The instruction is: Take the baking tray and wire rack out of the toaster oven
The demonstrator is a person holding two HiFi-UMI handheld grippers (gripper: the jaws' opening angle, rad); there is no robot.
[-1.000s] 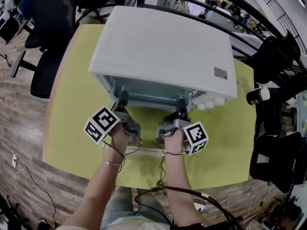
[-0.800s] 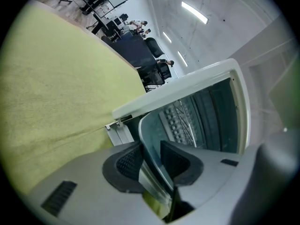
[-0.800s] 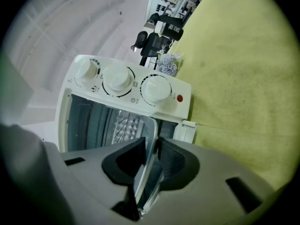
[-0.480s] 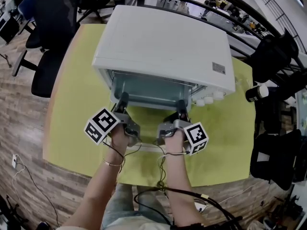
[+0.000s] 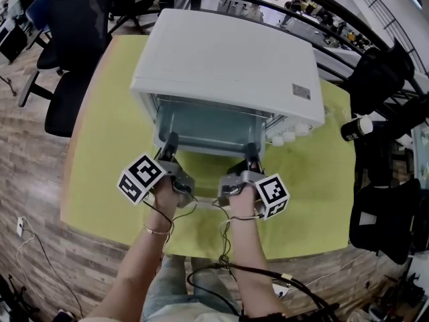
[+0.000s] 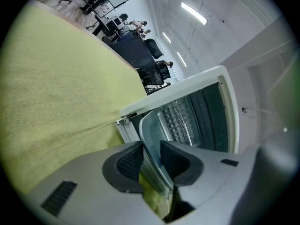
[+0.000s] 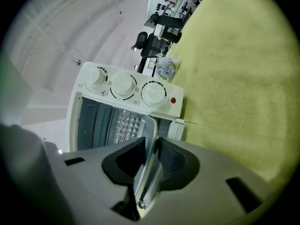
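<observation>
The left hand-held gripper (image 5: 169,143) and the right hand-held gripper (image 5: 253,153) are each clenched on the tray's (image 5: 208,129) front rim, one near each corner. The tray juts partway out of the oven (image 5: 221,59) on the yellow worktop (image 5: 100,159), and the rack (image 6: 180,121) shows deeper inside.

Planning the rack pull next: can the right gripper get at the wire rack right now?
Probably not yet. The right gripper is shut on the front rim of the baking tray, and the wire rack sits beyond it inside the toaster oven.
</observation>
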